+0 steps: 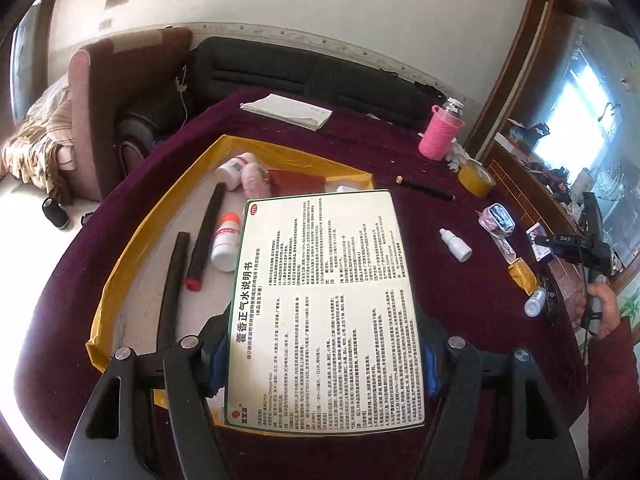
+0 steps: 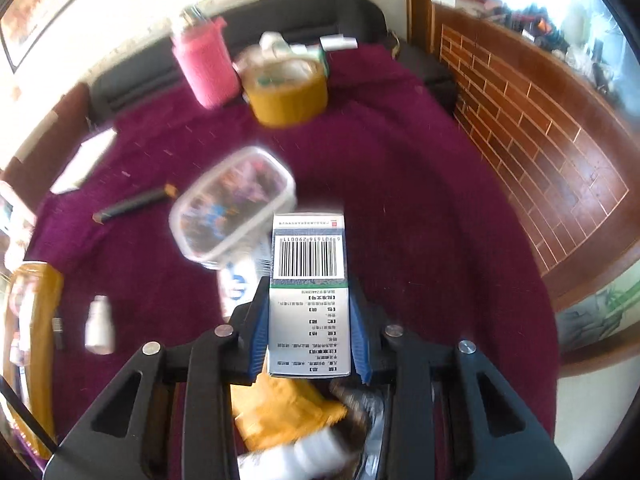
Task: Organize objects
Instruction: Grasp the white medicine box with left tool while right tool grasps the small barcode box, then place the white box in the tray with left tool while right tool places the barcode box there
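In the left wrist view my left gripper (image 1: 324,360) is shut on a large flat white medicine box (image 1: 324,280) with green edges; its blue pads (image 1: 216,360) press on both long sides. The box hangs over a yellow-rimmed tray (image 1: 120,264) holding white bottles (image 1: 226,244), two black tubes (image 1: 206,236) and a pink item. In the right wrist view my right gripper (image 2: 310,336) is shut on a small white box with a barcode (image 2: 308,264), held above the purple tablecloth (image 2: 420,200). A person's hand (image 1: 600,308) carries that gripper at the table's right edge.
On the cloth lie a clear lidded container (image 2: 236,204), a black pen (image 2: 134,204), a yellow tape roll (image 2: 286,92), a pink-sleeved bottle (image 2: 206,68), a dropper bottle (image 1: 456,245) and a yellow packet (image 2: 280,412). Folded paper (image 1: 288,111) is at the back. A wooden cabinet (image 2: 540,160) stands to the right.
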Available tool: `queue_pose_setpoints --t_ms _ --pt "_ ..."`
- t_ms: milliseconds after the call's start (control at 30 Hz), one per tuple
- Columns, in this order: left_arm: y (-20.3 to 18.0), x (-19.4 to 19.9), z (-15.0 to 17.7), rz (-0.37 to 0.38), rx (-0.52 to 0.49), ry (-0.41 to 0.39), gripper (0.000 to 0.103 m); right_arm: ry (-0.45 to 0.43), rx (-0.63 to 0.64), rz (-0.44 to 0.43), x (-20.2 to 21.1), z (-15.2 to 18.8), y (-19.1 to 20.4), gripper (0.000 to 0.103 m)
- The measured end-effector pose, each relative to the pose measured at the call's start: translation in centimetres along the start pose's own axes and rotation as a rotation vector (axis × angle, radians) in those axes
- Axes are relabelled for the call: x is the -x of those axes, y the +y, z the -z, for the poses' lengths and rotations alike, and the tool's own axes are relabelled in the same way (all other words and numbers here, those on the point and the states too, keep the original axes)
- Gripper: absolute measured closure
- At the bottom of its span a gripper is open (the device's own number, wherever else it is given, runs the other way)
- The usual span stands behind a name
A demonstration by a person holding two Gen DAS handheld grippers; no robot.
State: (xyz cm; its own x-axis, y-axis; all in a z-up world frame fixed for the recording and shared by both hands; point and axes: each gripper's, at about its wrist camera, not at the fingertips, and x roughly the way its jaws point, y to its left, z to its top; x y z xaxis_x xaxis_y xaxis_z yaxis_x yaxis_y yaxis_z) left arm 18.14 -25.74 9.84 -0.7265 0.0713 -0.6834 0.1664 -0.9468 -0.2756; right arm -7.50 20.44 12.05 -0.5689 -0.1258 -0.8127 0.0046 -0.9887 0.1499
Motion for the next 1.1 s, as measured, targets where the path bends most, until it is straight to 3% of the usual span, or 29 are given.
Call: queue_pose_setpoints --t_ms 233,333,433,533,700,800,900,1100 --pt "1.8 -1.1 1.8 -0.074 0.015 0.038 0.038 -0.038 0.122 -0.222 6.3 2.3 8.4 0.071" --pt "2.7 -1.1 1.8 -0.110 0.011 0.042 0.038 0.000 0.202 -0.348 7.2 4.8 14.0 0.071" --pt "3.5 -1.3 1.4 -0.072 0.023 0.068 0.038 0.061 0.275 -0.474 6.9 7.4 19.9 0.071" --pt "4.5 -2.9 0.5 -0.090 0.036 0.096 0.038 0.130 0.336 -0.553 5.9 10.0 25.4 0.071" --pt "7.4 -5.9 -1.7 -0.040 0.141 0.152 0.038 0.226 0.423 -0.582 3.8 14.1 32.5 0.071" --pt "7.7 -6.8 -4.0 -0.029 0.146 0.155 0.038 0.253 0.459 -0.562 2.9 15.7 34.7 0.071" --pt "7.4 -8.7 -6.1 -0.055 0.116 0.170 0.038 0.265 0.484 -0.526 1.5 16.4 35.7 0.071" --pt "7.7 -11.9 -7.1 -0.077 0.126 0.194 0.037 0.282 0.520 -0.444 -0.8 17.1 37.4 0.071"
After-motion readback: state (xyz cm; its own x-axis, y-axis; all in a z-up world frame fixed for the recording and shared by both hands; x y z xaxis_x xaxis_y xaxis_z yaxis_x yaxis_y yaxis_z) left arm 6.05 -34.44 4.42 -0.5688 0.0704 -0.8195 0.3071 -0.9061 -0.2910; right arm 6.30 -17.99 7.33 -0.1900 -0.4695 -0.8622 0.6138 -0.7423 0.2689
